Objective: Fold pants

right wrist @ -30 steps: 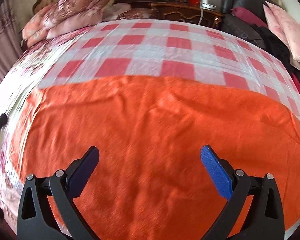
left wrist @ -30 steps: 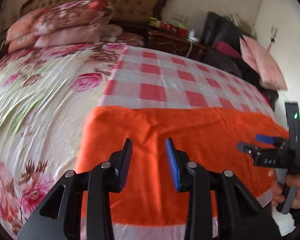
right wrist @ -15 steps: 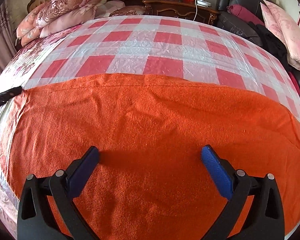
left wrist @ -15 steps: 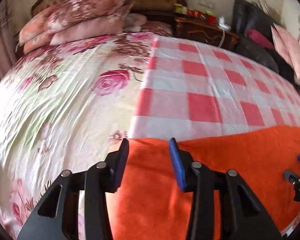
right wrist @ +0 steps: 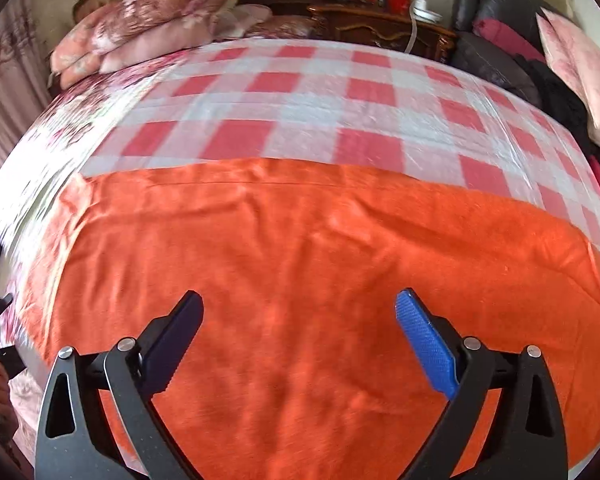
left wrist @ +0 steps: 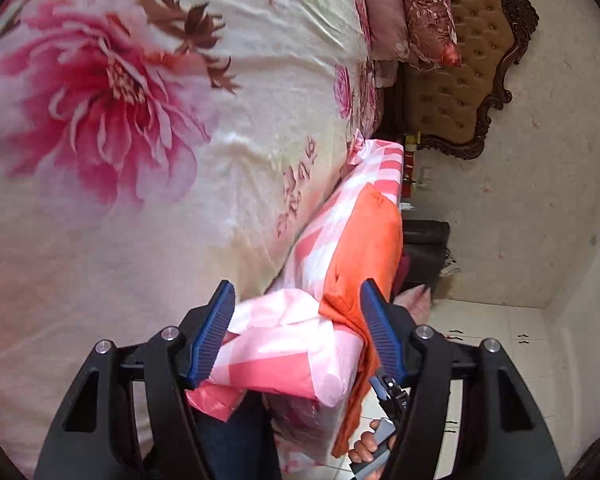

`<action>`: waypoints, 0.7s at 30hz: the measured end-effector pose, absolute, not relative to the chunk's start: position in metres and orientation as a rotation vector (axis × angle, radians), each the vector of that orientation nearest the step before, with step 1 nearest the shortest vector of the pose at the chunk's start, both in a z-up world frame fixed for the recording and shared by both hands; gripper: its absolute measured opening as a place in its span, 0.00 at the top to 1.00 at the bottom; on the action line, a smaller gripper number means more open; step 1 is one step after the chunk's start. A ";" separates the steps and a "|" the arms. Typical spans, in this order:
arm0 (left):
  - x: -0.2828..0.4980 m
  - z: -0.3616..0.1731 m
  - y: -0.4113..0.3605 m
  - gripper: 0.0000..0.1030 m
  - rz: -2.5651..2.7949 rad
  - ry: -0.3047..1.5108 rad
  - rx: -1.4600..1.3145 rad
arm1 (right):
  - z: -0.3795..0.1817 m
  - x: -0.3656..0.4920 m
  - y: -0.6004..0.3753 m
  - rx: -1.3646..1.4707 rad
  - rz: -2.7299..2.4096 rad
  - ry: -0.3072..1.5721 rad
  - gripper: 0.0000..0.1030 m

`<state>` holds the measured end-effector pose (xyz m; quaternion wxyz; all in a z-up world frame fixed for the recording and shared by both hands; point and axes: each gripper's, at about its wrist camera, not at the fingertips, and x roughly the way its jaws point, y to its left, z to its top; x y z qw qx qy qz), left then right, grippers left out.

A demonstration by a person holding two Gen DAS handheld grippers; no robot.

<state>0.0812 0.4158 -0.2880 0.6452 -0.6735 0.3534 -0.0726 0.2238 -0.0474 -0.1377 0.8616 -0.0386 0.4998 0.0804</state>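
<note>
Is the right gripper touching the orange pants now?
Cannot tell. In the right wrist view, the open right gripper is over the orange pants, but neither contact nor a gap shows plainly.

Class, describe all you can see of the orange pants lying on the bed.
The orange pants look like soft, fuzzy cloth, plain in colour, with shallow wrinkles. They lie spread flat across the near part of the checked cover, the far edge straight, the near part draping over the bed's edge. No waistband or separate legs can be made out. The right gripper is open above them; the left gripper, open, sits at their end.
</note>
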 end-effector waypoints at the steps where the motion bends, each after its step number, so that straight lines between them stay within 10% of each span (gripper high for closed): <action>1: 0.086 -0.292 0.410 0.38 -0.210 0.796 -1.564 | -0.136 0.221 -0.041 -0.087 0.180 1.049 0.10; 6: 0.105 -0.302 0.380 0.44 -0.347 0.789 -1.645 | -0.136 0.210 -0.012 -0.131 0.219 1.052 0.10; 13: 0.120 -0.278 0.379 0.86 -0.368 0.743 -1.547 | -0.157 0.208 -0.011 -0.159 0.193 1.117 0.07; 21: 0.128 -0.231 0.373 0.91 -0.195 0.854 -1.248 | -0.158 0.209 -0.012 -0.155 0.198 1.114 0.05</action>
